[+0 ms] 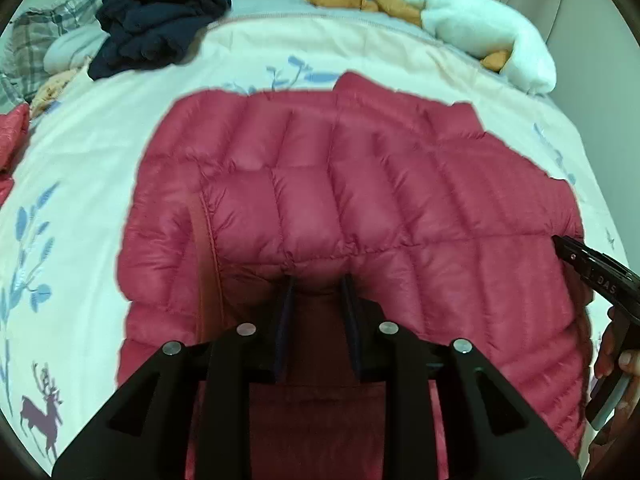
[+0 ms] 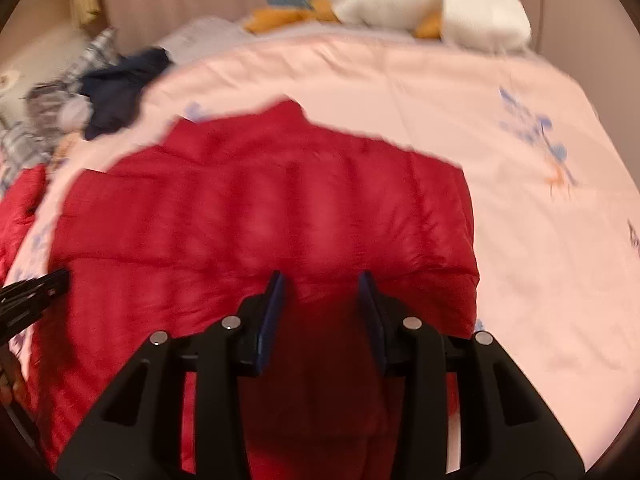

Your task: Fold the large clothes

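A red quilted puffer jacket (image 1: 360, 184) lies spread on the pale printed bedspread (image 1: 80, 168), with a fold of it raised at the near edge. My left gripper (image 1: 317, 285) is shut on that near edge, and red fabric bunches between its blue pads. In the right wrist view the same jacket (image 2: 280, 208) fills the middle. My right gripper (image 2: 321, 280) is shut on a thick fold of the near hem. The right gripper's tip (image 1: 588, 268) shows at the jacket's right edge in the left wrist view, with a hand (image 1: 614, 356) behind it. The left gripper's tip (image 2: 38, 292) shows at the far left.
A crumpled navy garment (image 1: 160, 28) and a plaid cloth (image 1: 60, 20) lie at the bed's far left. A white plush toy with orange parts (image 1: 484, 28) rests at the far right. Another red garment (image 1: 12, 136) pokes in at the left edge. Bare bedspread (image 2: 520, 220) stretches right of the jacket.
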